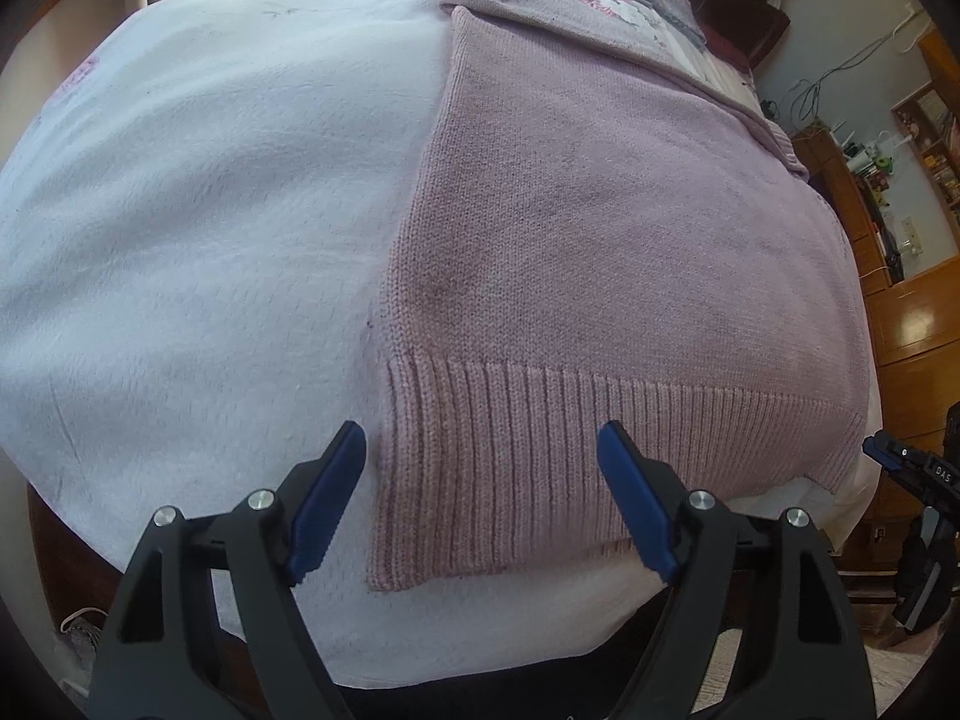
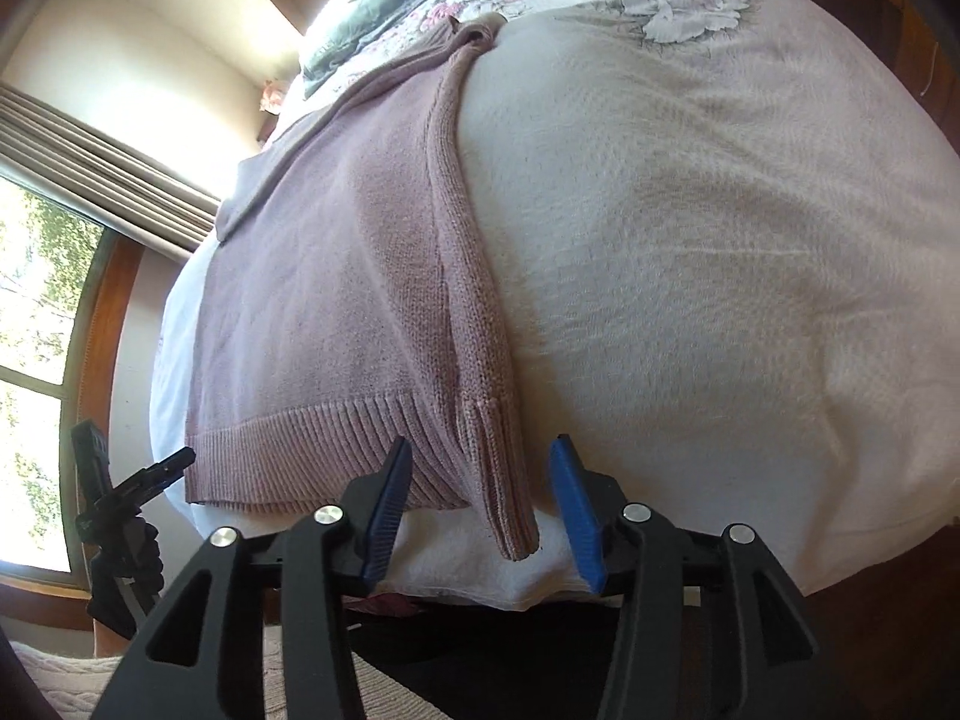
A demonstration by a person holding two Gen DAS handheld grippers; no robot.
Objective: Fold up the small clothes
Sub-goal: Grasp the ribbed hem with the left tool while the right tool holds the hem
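Note:
A pink knitted sweater lies flat on the bed with its ribbed hem towards me. My left gripper is open just above the hem's left corner, holding nothing. In the right wrist view the same sweater shows a sleeve folded along its right edge, its cuff hanging to the bed's front edge. My right gripper is open, its blue fingers on either side of that cuff without closing on it. Each gripper shows at the other view's edge: right gripper, left gripper.
The white fleece bed cover spreads wide on both sides. Grey clothes and a floral quilt lie at the far end. A window with curtains is on one side, wooden shelves on the other.

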